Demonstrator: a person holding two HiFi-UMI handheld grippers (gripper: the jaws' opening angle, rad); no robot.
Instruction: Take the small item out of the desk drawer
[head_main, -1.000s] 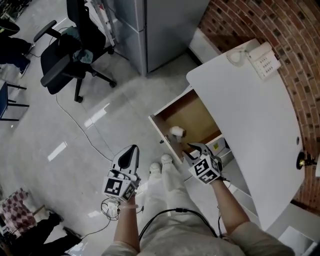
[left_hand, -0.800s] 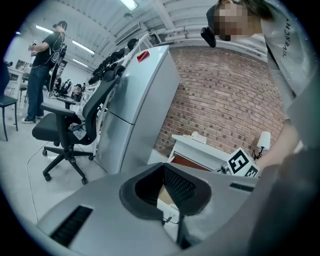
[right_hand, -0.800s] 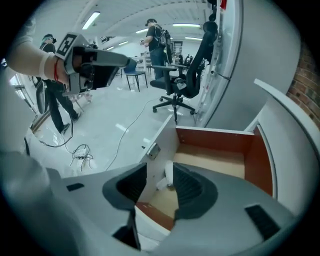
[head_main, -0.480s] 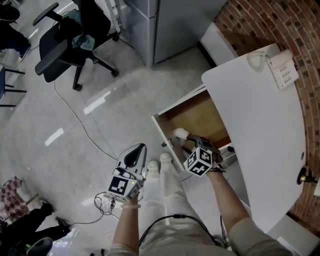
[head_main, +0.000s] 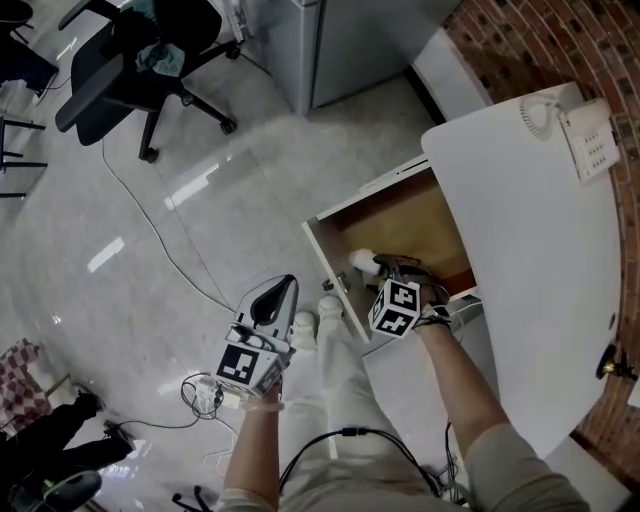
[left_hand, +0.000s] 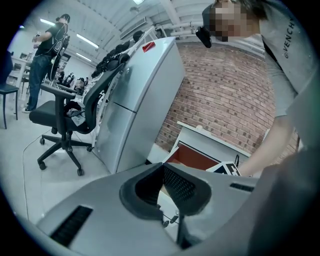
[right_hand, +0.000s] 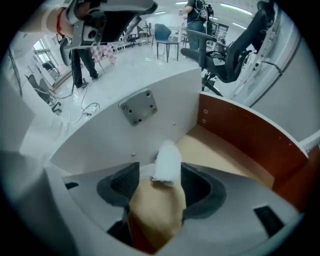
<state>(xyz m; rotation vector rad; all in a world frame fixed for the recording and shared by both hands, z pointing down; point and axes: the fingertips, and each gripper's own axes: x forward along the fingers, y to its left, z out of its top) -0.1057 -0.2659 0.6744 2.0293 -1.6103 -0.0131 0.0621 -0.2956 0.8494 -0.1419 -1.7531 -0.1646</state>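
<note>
A small white roll (head_main: 361, 262) lies on the wooden floor of the open desk drawer (head_main: 330, 262), close behind its front panel. My right gripper (head_main: 388, 268) reaches down into the drawer right beside it. In the right gripper view the roll (right_hand: 167, 162) sits between the two pads, which stand apart from it; the jaws are opening around it. My left gripper (head_main: 277, 291) hangs over the floor left of the drawer, its jaws (left_hand: 161, 168) shut on nothing.
The white desk top (head_main: 530, 250) covers the drawer's right part, with a telephone (head_main: 585, 135) at its far end. A brick wall (head_main: 540, 40), a grey cabinet (head_main: 350, 40), an office chair (head_main: 130, 70) and a floor cable (head_main: 150, 230) surround it.
My right gripper has moved from the drawer's near corner into the drawer, up to the white roll. The left gripper has hardly shifted.
</note>
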